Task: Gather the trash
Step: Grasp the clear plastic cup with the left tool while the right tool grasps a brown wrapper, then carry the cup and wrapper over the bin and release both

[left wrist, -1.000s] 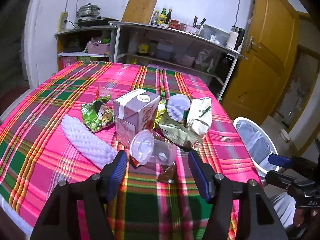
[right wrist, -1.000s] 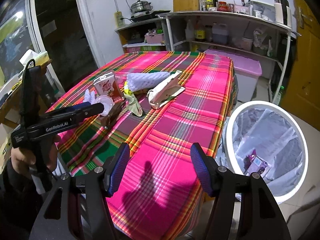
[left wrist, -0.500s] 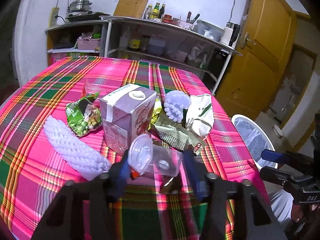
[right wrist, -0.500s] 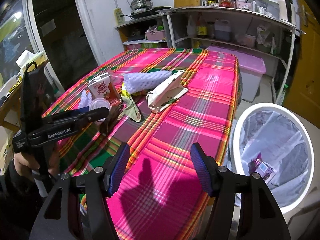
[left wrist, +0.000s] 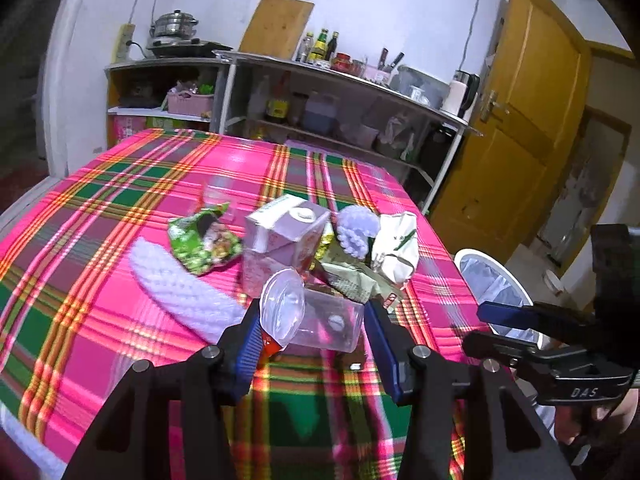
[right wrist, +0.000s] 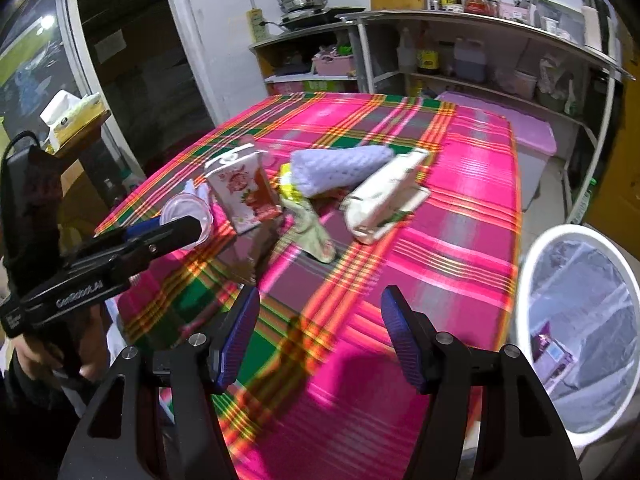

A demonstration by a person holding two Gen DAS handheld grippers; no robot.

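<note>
Trash still lay heaped on the tabletop [left wrist: 100, 216], but my left gripper [left wrist: 312, 332] had closed from wide open onto the clear plastic cup [left wrist: 316, 320], now clamped for carrying to the bin [right wrist: 536, 264]. My right gripper [right wrist: 320, 336] hung open, empty.

"DAS" stands in pale letters on the right tongs [left wrist: 500, 330]. "GenRobot.AI" runs along the left tongs [right wrist: 170, 230]. The printing on the trash is too blurred to read.
</note>
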